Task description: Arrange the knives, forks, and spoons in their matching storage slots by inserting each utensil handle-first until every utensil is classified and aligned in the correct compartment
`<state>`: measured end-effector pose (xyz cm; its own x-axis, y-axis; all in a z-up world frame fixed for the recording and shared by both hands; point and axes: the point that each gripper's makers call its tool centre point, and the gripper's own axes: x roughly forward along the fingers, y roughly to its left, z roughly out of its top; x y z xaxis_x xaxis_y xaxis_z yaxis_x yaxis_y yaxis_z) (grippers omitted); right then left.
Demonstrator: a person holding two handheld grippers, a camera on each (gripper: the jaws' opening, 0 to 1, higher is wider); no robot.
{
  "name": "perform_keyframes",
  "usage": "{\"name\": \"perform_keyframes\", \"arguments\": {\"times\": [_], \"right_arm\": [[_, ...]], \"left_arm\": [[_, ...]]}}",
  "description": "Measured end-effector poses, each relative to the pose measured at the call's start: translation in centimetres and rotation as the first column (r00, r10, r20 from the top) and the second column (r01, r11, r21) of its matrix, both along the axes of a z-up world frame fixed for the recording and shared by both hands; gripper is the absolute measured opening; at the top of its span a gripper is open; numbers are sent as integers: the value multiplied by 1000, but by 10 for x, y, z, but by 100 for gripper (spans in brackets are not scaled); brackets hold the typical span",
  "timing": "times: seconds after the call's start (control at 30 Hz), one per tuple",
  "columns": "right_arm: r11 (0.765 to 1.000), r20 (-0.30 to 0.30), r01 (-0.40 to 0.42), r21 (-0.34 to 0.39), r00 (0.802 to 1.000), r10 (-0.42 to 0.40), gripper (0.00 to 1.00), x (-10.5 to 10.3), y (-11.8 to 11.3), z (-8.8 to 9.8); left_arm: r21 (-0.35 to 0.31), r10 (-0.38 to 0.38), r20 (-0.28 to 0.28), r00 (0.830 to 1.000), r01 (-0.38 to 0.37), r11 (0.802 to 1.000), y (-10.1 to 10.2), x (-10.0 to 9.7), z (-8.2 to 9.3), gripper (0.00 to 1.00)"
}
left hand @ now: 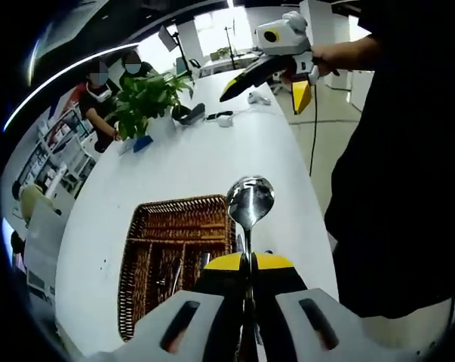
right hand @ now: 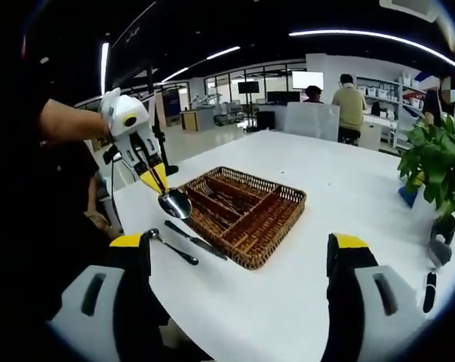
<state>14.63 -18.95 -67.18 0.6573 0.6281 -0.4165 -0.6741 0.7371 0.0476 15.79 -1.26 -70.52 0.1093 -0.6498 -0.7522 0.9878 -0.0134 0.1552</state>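
Note:
My left gripper (left hand: 250,262) is shut on the handle of a metal spoon (left hand: 250,200), whose bowl points forward, above the near right corner of the wicker cutlery tray (left hand: 174,219). In the right gripper view, the left gripper (right hand: 158,181) hangs the spoon (right hand: 174,204) bowl-down at the left end of the tray (right hand: 276,241). Some utensils lie in the tray's slots. A second spoon (right hand: 167,245) and a knife (right hand: 197,240) lie on the white table beside the tray. My right gripper (right hand: 238,243) is open, jaws wide apart, nothing between them; it is raised far over the table (left hand: 266,94).
A potted plant (left hand: 144,98) (right hand: 435,158) stands at the table's far end, with a phone and small devices (left hand: 223,117) near it. The person holding the grippers stands at the table edge (left hand: 408,188). People sit and stand at desks behind.

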Motion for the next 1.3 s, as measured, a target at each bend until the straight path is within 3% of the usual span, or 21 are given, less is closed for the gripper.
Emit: {"name": "perform_keyframes", "arguments": {"times": [0.67,1.3], "right_arm": [[1000,-18,2,-6,1000,-2,100,-3,6,-7],[999,-32,52,10,998,-52,100,6,8,1]], "left_arm": [[10,-5,22,1000,5,1000,5,15,0,1],[20,-18,35,999,17,1000,8,41,-1,1]]}}
